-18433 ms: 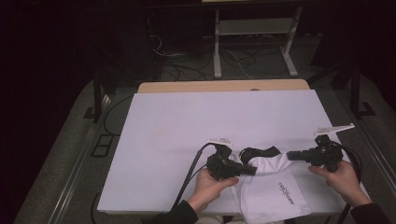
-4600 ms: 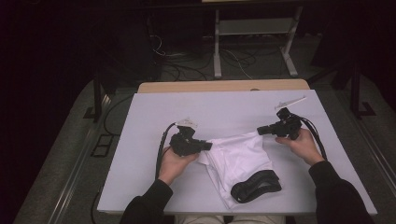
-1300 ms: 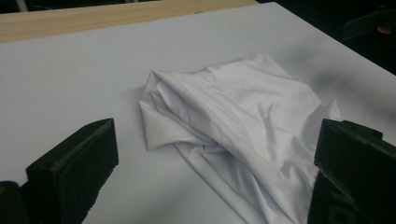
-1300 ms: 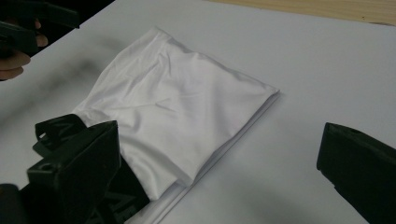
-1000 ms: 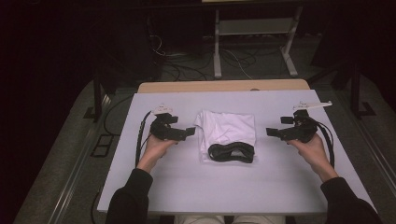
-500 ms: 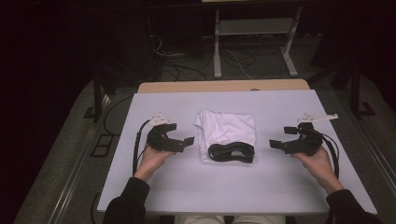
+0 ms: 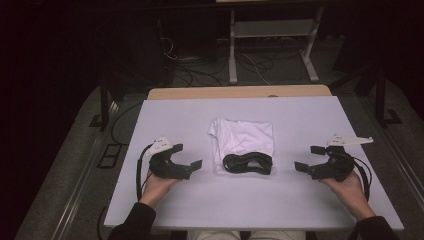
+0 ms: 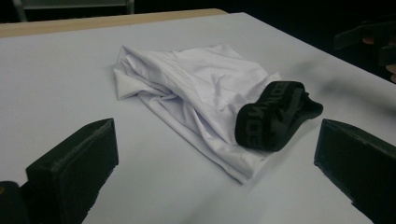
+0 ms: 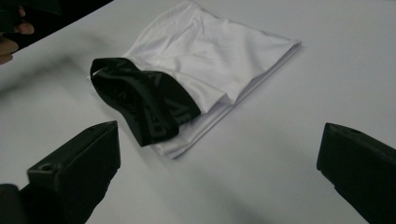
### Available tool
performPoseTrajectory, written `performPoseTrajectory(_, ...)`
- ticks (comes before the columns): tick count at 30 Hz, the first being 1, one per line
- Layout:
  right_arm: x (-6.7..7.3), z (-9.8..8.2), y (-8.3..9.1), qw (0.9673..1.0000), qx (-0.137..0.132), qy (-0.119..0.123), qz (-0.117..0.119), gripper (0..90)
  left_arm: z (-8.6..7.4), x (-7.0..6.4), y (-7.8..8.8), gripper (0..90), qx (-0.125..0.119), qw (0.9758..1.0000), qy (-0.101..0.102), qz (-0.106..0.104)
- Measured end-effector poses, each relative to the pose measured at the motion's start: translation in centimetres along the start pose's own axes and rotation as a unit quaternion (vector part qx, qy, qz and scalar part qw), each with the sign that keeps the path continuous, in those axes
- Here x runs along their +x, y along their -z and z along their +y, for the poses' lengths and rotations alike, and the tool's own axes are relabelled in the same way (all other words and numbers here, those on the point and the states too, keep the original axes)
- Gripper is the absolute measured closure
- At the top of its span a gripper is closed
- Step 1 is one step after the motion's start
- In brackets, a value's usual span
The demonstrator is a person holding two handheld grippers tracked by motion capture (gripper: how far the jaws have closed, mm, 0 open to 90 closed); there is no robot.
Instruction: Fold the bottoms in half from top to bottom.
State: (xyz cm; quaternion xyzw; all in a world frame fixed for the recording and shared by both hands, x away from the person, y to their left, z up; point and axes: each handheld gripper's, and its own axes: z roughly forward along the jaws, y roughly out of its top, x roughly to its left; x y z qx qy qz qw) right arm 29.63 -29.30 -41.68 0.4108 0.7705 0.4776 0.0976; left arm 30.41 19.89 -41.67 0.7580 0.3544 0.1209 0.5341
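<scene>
While the white worktop point(image 7: 300, 200) carries a folded white garment point(image 7: 243, 142) at its middle, black waistband point(image 7: 247, 163) on the near edge, folding looks finished. Left hand-held gripper point(image 7: 190, 162) and right hand-held gripper point(image 7: 306, 159) hover well apart either side, jaws spread, holding nothing.

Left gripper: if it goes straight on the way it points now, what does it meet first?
Probably the folded white garment, near its black waistband. The left gripper is open, apart from it, with bare table between.
</scene>
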Motion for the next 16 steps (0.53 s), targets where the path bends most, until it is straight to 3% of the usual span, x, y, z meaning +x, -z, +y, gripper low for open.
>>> performPoseTrajectory(16, 0.8, -2.0, 0.9, 0.9997, 0.013, 0.019, -0.010, 0.0, -1.8, -0.1, 1.4, 0.0, 0.006, 0.9999, -0.008, 0.011)
